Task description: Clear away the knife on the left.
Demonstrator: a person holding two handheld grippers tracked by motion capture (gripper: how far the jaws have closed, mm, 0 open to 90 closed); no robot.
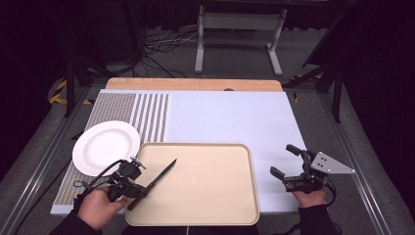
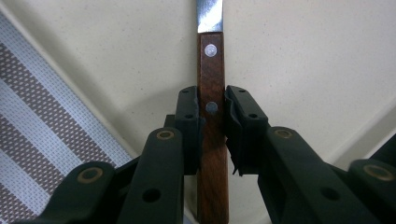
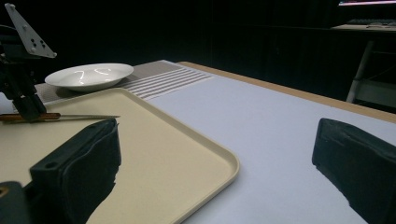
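Note:
A knife point(image 1: 164, 173) with a brown wooden handle point(image 2: 212, 116) and a steel blade point(image 2: 209, 14) lies slantwise over the left part of a beige tray point(image 1: 215, 205). Its tip points away to the right. My left gripper point(image 1: 138, 190) is shut on the handle, and the pads point(image 2: 189, 112) press it from both sides near the lower rivet. I cannot tell whether the blade point(image 3: 84, 116) touches the tray point(image 3: 177, 154). My right gripper point(image 1: 281, 159) rests on the table right of the tray, with its jaws wide apart and nothing between them point(image 3: 215, 126).
A white plate point(image 1: 106, 147) sits on the striped mat point(image 1: 151, 115) at the left, just beyond the tray's corner. A pale blue sheet point(image 1: 235, 117) covers the table behind and right of the tray. The table's right edge lies close to my right hand.

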